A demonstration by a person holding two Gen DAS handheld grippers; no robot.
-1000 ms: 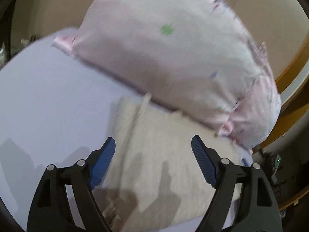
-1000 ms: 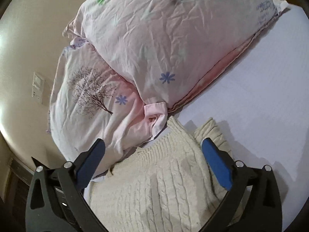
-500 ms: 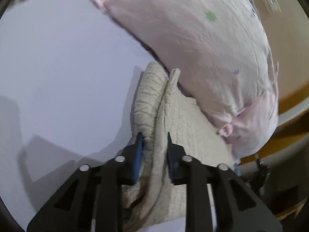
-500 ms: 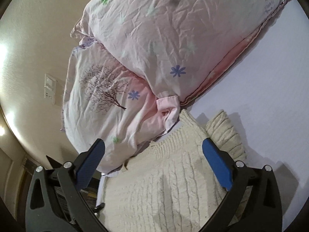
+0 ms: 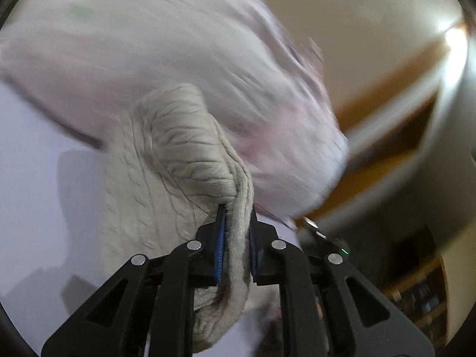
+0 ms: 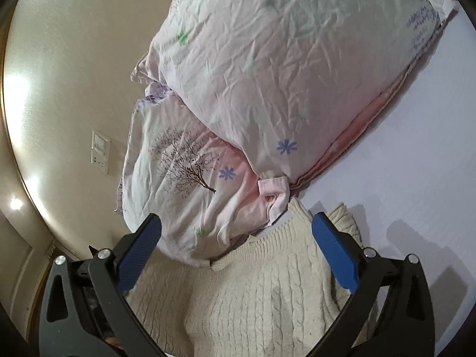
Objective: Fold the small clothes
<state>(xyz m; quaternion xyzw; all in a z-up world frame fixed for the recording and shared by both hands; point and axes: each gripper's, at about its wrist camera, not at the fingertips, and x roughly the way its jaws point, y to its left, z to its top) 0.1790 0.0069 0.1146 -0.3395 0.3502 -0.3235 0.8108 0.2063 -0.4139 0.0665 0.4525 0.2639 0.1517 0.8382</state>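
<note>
Cream cable-knit sweater (image 6: 261, 291) on pale bed sheet (image 6: 416, 154), collar end toward 12 o'clock, butting up vs pink pillows (image 6: 267, 74); long axis approx 6-to-12 in R view. Left gripper (image 5: 236, 238) clamped on a thick bunched edge of sweater (image 5: 184, 160), fabric pinched between blue pads, raised fold running off to 11 o'clock from the tips; L view motion-blurred, so exact edge gripped (sleeve or side hem) can't be told. Right gripper (image 6: 235, 255) spread wide, holding nothing, hovering over chest/neck area w/ collar between the tips at 12 o'clock. Probably mid-fold: L nearer the cloth and in charge of carrying the flap across; R placed to pin or catch the body.
</note>
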